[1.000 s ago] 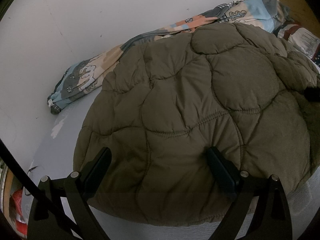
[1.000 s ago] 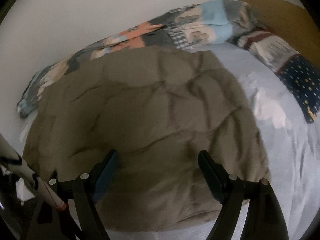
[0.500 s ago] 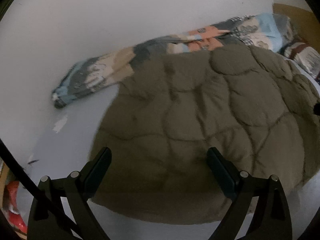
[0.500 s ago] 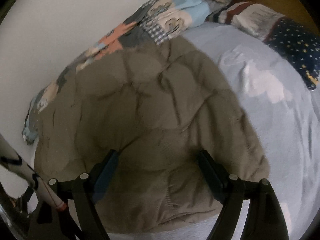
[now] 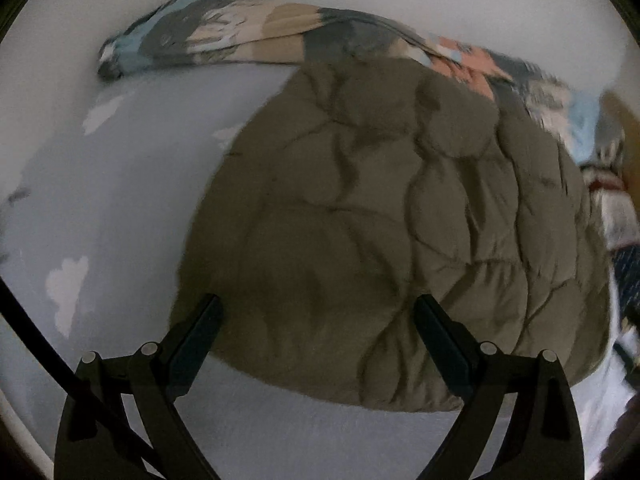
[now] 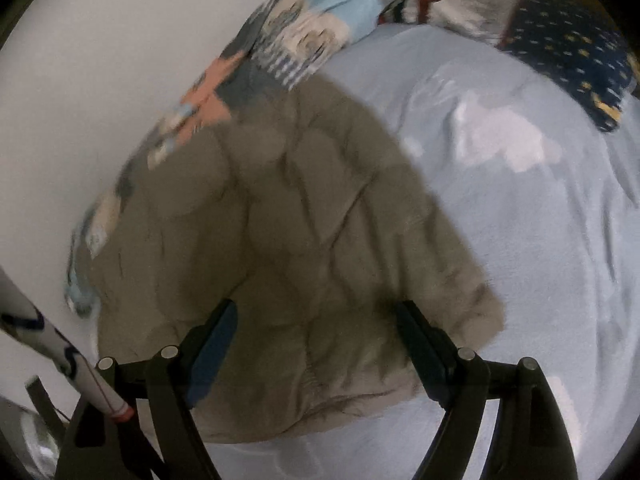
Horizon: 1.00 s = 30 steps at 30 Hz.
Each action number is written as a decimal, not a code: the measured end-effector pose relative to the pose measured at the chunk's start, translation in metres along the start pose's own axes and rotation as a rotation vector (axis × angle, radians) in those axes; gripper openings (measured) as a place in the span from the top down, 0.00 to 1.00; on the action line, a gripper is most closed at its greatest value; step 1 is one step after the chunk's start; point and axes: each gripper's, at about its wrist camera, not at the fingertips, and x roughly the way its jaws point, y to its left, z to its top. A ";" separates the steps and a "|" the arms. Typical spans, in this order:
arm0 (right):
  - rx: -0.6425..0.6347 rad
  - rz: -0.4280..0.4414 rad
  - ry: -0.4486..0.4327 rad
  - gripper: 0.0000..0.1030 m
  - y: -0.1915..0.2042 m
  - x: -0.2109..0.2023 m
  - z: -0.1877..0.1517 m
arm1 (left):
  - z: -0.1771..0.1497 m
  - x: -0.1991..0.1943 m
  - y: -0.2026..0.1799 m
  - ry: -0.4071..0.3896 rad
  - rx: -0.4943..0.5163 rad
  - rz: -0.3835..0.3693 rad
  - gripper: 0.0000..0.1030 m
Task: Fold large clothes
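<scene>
An olive quilted jacket (image 5: 392, 224) lies folded in a rounded bundle on a pale blue bed sheet (image 5: 120, 200). It also shows in the right wrist view (image 6: 288, 248). My left gripper (image 5: 318, 320) is open and empty, hovering above the jacket's near edge. My right gripper (image 6: 316, 324) is open and empty too, above the jacket's near right part. Neither gripper touches the fabric.
A patchwork blanket (image 5: 248, 36) lies bunched along the white wall behind the jacket, also in the right wrist view (image 6: 304, 28). A dark starred cloth (image 6: 572, 48) lies at the far right. The sheet (image 6: 540, 220) has white cloud prints.
Both grippers have lifted and drawn back from the jacket. The left view has swung left, showing more sheet; the right view has swung right. The jacket stays put.
</scene>
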 end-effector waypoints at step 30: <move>0.502 0.156 0.106 0.16 -0.109 0.027 -0.013 | -0.029 0.075 0.138 0.179 -0.712 -0.491 0.08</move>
